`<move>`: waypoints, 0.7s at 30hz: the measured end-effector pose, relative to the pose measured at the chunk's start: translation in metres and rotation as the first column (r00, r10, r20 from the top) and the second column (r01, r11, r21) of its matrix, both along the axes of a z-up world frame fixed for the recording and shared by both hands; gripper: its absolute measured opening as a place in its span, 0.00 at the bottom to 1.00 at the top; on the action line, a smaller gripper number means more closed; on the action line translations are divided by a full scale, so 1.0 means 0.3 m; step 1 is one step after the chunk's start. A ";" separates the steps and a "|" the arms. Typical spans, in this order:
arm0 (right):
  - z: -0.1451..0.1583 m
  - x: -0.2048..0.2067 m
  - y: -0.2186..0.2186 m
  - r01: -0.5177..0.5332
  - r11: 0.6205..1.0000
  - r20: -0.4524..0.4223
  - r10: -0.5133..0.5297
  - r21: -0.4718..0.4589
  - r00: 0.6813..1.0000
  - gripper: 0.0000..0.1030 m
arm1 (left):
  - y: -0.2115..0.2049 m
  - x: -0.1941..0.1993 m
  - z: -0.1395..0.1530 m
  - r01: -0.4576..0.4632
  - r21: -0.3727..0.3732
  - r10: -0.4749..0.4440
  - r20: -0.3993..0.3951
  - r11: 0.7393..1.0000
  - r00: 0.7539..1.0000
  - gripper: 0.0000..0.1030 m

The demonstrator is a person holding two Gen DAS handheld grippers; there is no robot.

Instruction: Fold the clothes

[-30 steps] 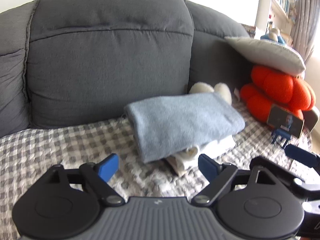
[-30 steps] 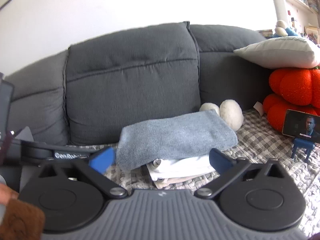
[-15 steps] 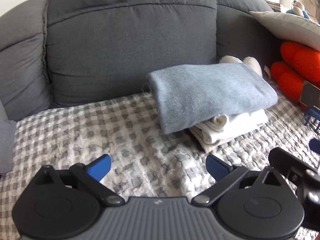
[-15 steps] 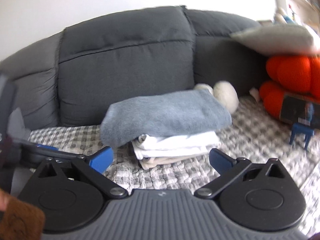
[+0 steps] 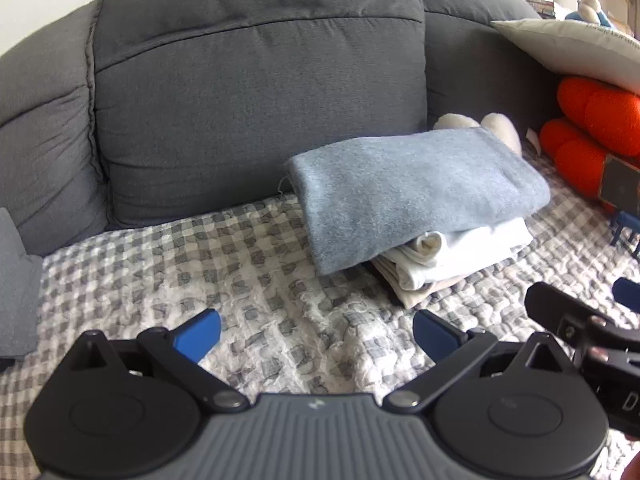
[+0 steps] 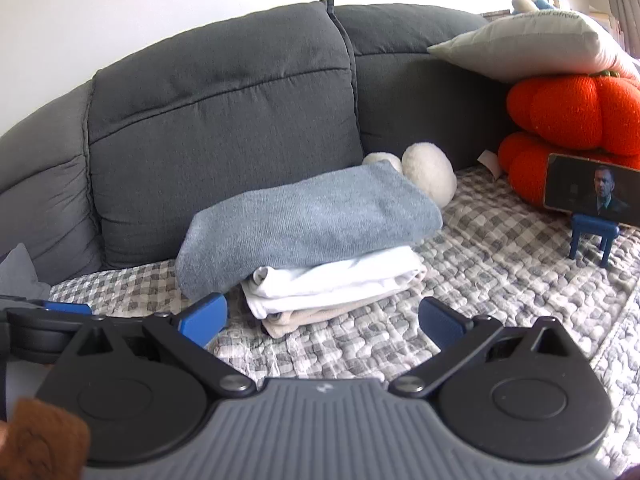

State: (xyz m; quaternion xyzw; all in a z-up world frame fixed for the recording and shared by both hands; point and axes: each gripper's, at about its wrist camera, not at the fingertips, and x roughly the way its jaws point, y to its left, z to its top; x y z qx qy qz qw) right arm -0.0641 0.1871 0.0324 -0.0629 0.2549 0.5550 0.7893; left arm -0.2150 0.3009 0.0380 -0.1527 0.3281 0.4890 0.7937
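2 tools low over quilt | left tool angled down, empty | right tool wide, empty

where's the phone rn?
Right wrist view, far right: the phone stands on a small blue stand on the checked cover, against the orange cushions.

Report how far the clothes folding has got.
Done: a folded grey-blue garment tops a stack of folded white pieces on the checked sofa cover. In hand: nothing; the left hand-held gripper and right hand-held gripper are open and empty. Left: a grey cloth at the left edge, perhaps unfolded.
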 end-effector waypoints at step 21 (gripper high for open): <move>-0.002 0.000 0.000 -0.002 1.000 -0.008 0.002 -0.003 1.000 1.00 | 0.009 0.005 -0.018 -0.017 -0.041 0.017 0.003 0.999 1.000 0.99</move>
